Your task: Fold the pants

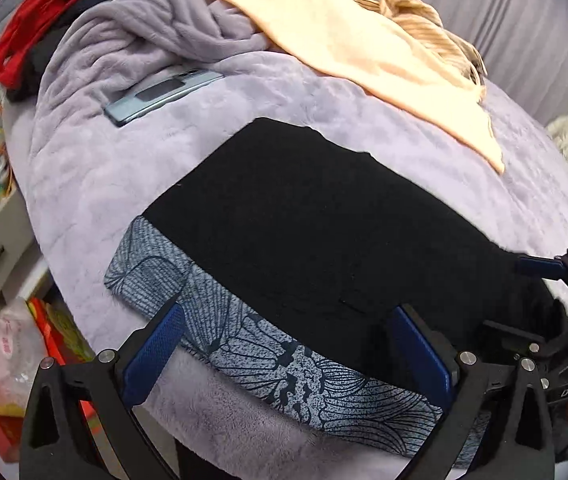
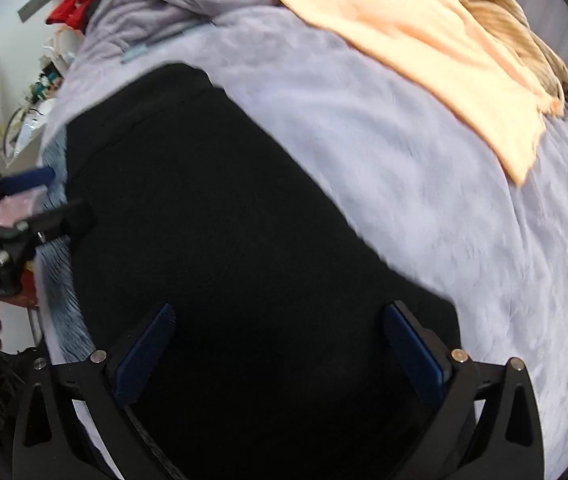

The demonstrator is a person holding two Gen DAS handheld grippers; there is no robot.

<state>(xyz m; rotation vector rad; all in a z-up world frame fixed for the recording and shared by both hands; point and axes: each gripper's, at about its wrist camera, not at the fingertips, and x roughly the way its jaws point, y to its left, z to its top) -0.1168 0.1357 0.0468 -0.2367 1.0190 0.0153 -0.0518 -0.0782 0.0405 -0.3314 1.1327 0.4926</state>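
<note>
Right claw (image 2: 280,344), fingers spread wide, above black pants (image 2: 220,220) on lavender blanket (image 2: 464,240).

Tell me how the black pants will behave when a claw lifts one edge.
The pants lie flat and limp on the plush blanket, so they will probably drape and sag rather than hold shape. The fuzzy blanket may grip them, so dragging could bunch the fabric. They look thin, so likely light.

Black pants (image 1: 304,232) with a grey-blue leaf-print band, flat and partly folded on the lilac blanket (image 1: 96,184)
</note>
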